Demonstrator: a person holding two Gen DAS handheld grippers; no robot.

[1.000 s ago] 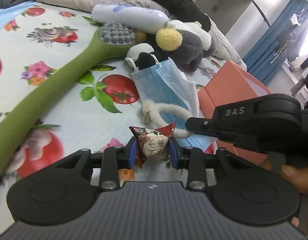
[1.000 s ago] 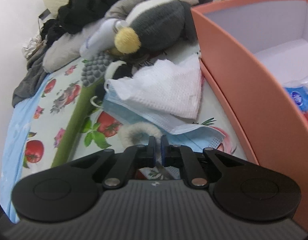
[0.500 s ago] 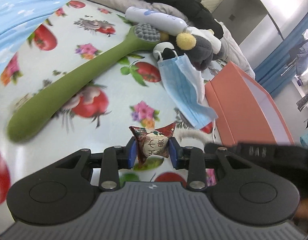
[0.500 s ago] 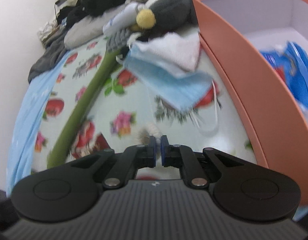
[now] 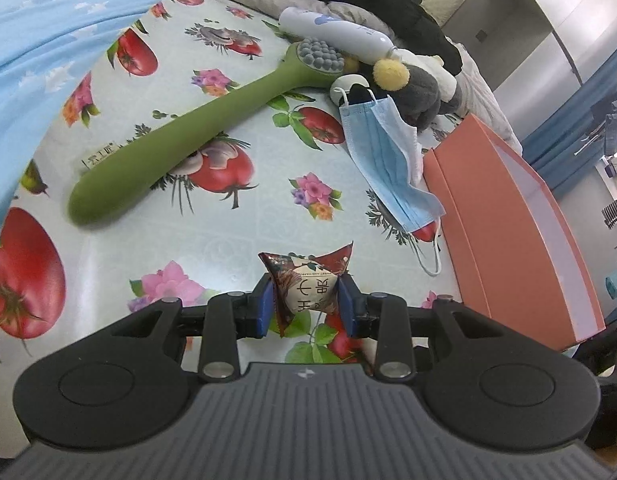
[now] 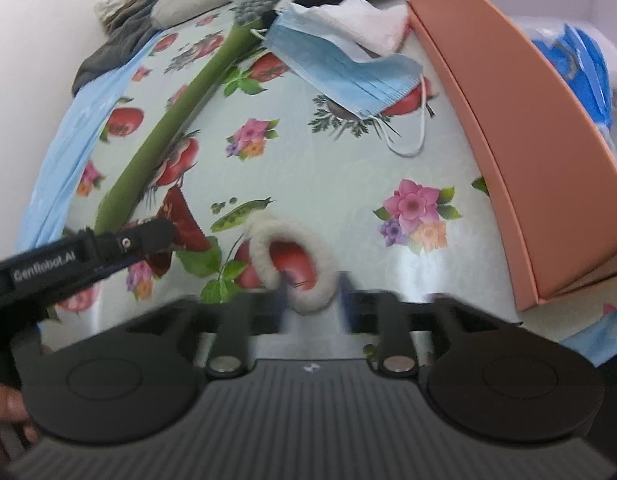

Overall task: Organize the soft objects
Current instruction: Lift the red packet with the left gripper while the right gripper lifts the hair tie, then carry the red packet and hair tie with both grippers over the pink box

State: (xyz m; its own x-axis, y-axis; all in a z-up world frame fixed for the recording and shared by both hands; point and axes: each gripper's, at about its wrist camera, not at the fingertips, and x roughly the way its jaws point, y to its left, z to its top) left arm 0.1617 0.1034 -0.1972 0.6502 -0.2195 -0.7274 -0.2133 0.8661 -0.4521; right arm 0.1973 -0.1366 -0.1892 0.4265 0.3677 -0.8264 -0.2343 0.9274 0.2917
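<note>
Bright, even daylight; fisheye bending at the edges.
The glossy tablecloth (image 6: pixel 348 168) shows soft glare, the right gripper (image 6: pixel 312 300) fingers are smeared by motion blur, and the left-wrist view is sharp.

The right claw (image 6: pixel 311 307) is motion-blurred at lower centre, so its fingertips and the near edge of the fluffy ring (image 6: pixel 292 260) cannot be separated. The box (image 6: pixel 520 128) is cut by the right edge, its blue contents (image 6: pixel 580 68) smeared. The plush (image 5: pixel 412 84), upper centre, is half hidden behind the mask (image 5: pixel 388 152).
</note>
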